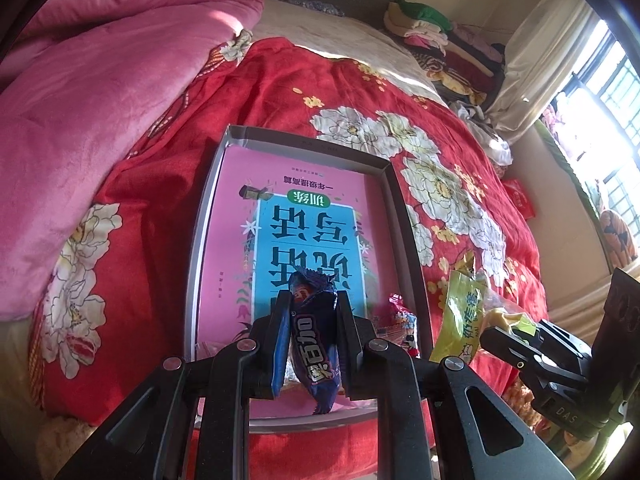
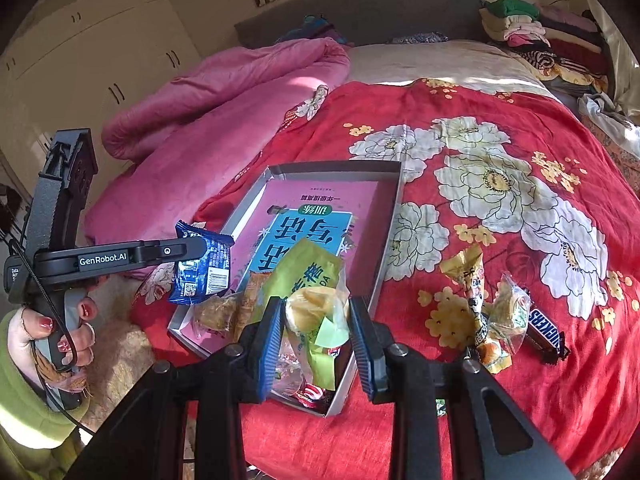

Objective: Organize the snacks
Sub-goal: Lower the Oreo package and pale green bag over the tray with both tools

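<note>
Shallow grey box, open-topped, lying on the red floral bedspread; taken here as the landmark. Edges and room: the bedspread runs bare and flat beyond the box's far rim and off its right wall; a heaped pink quilt closes in the ground left of the box. Contents: a pink and blue book covers the box floor, and several small wrapped sweets sit in the near end, on the book. Left gripper: jaws clamped on a dark blue snack packet, held over the near end of the box. Right gripper: jaws clamped on a green and clear pastry packet, held over the box's near right corner. Right wrist view only: loose snacks on the bedspread right of the box, namely a yellow wrapped candy, a clear wrapped pastry and a Snickers bar; also the person's hand on the left gripper's handle, white wardrobes beyond the quilt. Left wrist view only: a window with a cream curtain, far right of the box.
</note>
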Demonstrator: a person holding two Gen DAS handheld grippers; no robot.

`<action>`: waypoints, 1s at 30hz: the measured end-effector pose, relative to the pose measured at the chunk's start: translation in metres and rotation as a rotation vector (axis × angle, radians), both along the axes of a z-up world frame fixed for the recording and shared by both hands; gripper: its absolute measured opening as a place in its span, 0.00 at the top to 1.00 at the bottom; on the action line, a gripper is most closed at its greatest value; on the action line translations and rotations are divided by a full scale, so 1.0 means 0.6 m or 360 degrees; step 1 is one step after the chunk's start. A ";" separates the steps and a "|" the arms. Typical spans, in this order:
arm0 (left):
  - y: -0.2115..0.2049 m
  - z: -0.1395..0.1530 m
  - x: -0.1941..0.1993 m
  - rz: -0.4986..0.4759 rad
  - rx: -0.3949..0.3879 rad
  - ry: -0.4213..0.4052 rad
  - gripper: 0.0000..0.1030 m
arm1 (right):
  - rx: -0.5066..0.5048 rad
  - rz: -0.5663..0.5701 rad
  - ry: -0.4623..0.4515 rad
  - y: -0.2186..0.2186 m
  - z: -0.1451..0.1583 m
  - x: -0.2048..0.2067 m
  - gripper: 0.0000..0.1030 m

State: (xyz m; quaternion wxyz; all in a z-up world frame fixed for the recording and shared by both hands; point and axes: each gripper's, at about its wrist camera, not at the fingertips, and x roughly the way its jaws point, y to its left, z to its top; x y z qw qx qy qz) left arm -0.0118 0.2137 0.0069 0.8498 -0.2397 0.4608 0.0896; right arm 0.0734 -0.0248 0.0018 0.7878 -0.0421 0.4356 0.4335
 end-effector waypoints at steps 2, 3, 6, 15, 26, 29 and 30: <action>0.006 -0.003 -0.007 0.0014 0.0005 0.0007 0.80 | -0.0008 0.0021 -0.0003 0.008 0.000 -0.004 0.68; 0.009 -0.005 -0.010 0.0020 0.0001 0.0012 0.80 | -0.0011 0.0033 -0.0006 0.012 0.001 -0.006 0.68; 0.017 -0.014 -0.020 0.0037 -0.0003 0.0027 0.80 | -0.0019 0.0058 -0.0011 0.022 0.000 -0.011 0.68; 0.035 -0.030 -0.038 0.0092 0.0066 0.0052 0.80 | -0.0066 0.0115 0.0005 0.048 -0.013 -0.020 0.68; 0.042 -0.038 -0.052 0.0099 0.0070 0.0062 0.80 | -0.0084 0.0123 0.0006 0.057 -0.015 -0.024 0.68; 0.042 -0.039 -0.054 0.0097 0.0076 0.0067 0.80 | -0.0083 0.0112 0.0014 0.057 -0.016 -0.024 0.68; 0.042 -0.040 -0.054 0.0099 0.0083 0.0070 0.80 | -0.0081 0.0112 0.0016 0.057 -0.016 -0.024 0.68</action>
